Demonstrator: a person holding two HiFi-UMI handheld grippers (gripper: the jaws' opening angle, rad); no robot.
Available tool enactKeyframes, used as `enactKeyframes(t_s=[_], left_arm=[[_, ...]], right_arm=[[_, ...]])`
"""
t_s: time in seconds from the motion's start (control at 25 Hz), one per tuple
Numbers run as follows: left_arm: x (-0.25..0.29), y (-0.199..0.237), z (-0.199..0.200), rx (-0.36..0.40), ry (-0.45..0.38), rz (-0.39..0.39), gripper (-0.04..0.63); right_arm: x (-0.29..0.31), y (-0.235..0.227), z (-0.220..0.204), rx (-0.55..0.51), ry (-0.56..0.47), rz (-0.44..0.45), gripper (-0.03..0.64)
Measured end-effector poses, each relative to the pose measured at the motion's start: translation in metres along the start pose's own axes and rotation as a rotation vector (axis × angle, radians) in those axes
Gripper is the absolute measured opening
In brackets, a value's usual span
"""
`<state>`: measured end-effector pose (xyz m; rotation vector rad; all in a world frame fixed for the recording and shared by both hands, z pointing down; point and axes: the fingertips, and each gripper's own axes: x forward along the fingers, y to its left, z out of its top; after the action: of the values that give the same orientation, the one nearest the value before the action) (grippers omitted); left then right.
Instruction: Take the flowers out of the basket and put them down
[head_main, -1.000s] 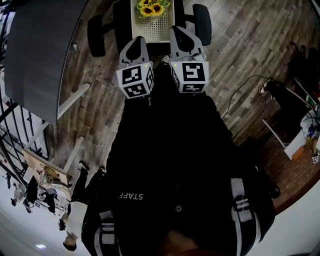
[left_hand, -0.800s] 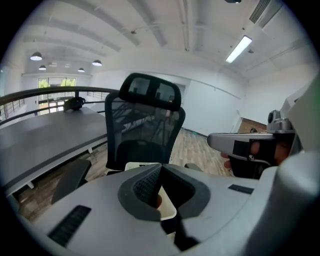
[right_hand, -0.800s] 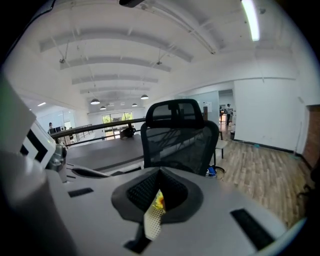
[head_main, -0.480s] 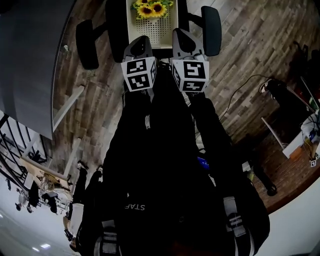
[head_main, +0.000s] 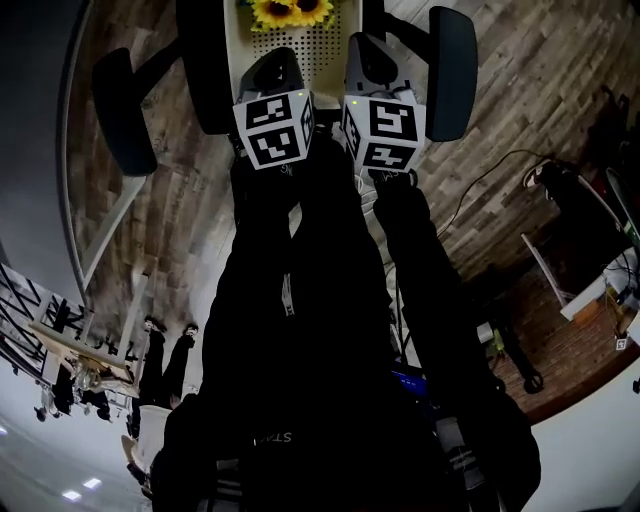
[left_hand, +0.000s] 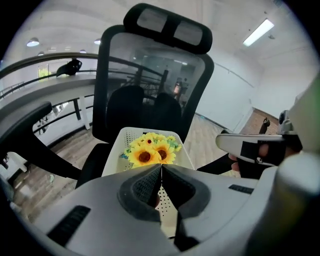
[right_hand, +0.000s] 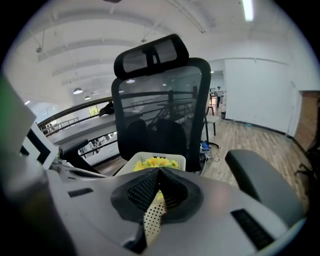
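A bunch of yellow sunflowers (head_main: 291, 10) lies at the far end of a cream perforated basket (head_main: 306, 48) that stands on the seat of a black office chair. In the left gripper view the sunflowers (left_hand: 148, 151) show just beyond my left gripper (left_hand: 161, 168), whose jaws are shut with nothing between them. My right gripper (right_hand: 159, 172) is also shut and empty, with the flowers (right_hand: 158, 162) and the basket (right_hand: 149, 159) right ahead. In the head view the left gripper (head_main: 274, 75) and right gripper (head_main: 368, 62) hover side by side over the basket's near end.
The chair's mesh backrest (left_hand: 150, 80) rises behind the basket, with armrests on the left (head_main: 122, 110) and right (head_main: 451, 70). Wooden floor (head_main: 520, 90) surrounds the chair. A dark curved table (head_main: 30, 120) lies at the left, cables and gear (head_main: 560, 190) at the right.
Both grippers have sunk and moved forward toward the basket on the chair. The chair and the flowers now appear larger and nearer the top of the head view.
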<state>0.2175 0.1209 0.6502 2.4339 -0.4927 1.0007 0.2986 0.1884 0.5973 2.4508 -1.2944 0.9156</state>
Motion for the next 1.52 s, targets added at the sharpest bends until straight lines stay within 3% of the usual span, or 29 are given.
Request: enactKeyframes(t_s=[0.4,0.84,0.88,1.0,1.16,1.36,1.52], left_arm=[[0.069,0.02,-0.044,-0.057,0.107,0.082,0.0],[0.118,0.022,-0.061,-0.078,0.18,0.066,0.004],[0.123,0.021,-0.063,-0.078,0.187,0.061,0.025],[0.139,0.022,-0.07,-0.086,0.196,0.05,0.171],[0.161,0.027,-0.069,-0.049,0.147,0.066,0.351],[0.183,0.032,-0.052,0.019,0.046,0.081,0.449],[0.197,0.031,-0.041,0.069,0.004,0.075,0.477]], right_arm=[[0.051,-0.024,-0.046,0.023,0.037,0.009,0.012],[0.085,-0.039,-0.047,0.024,0.048,0.025,0.012],[0.087,-0.041,-0.048,0.026,0.049,0.026,0.012],[0.092,-0.043,-0.049,0.031,0.048,0.033,0.012],[0.098,-0.049,-0.05,0.039,0.04,0.035,0.012],[0.105,-0.054,-0.049,0.038,0.032,0.037,0.012],[0.11,-0.059,-0.045,0.038,0.021,0.035,0.012]])
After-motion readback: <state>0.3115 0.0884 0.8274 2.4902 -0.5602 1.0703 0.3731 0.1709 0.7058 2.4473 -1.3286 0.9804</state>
